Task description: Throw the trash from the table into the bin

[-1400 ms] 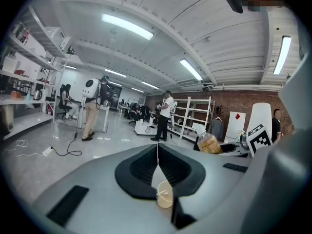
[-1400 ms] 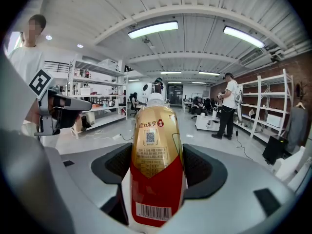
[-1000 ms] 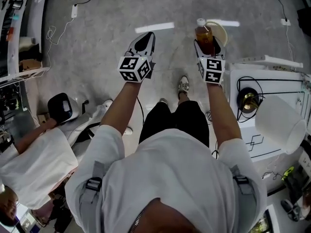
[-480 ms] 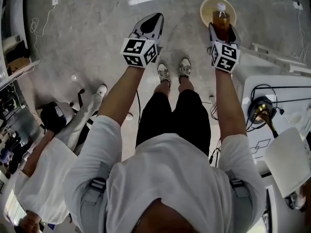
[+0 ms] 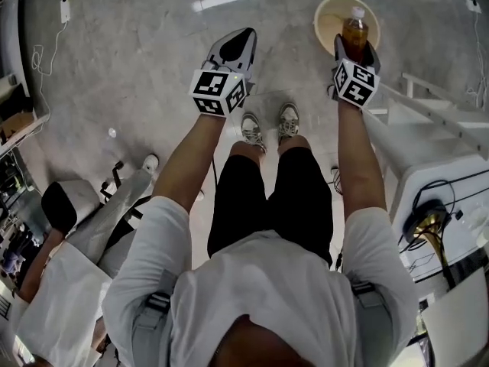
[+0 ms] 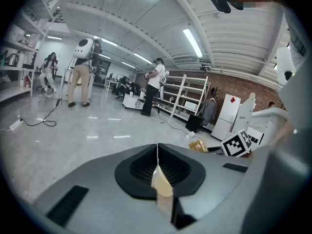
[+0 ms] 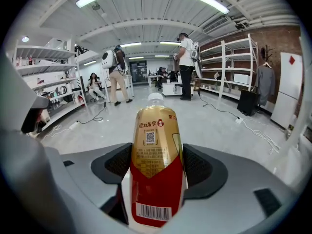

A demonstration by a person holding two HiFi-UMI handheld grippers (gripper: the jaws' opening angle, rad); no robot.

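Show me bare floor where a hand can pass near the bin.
Open grey concrete floor spreads from the white cable to the left tongs, shut on a thin beige scrap; a narrower strip lies between those tongs and the round cream bin. Crowded: the white frame and table beside the right tongs, holding the amber drink bottle.

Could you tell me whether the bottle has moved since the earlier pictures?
Yes. Against the bin, the bottle has shifted from its left edge to over its opening.
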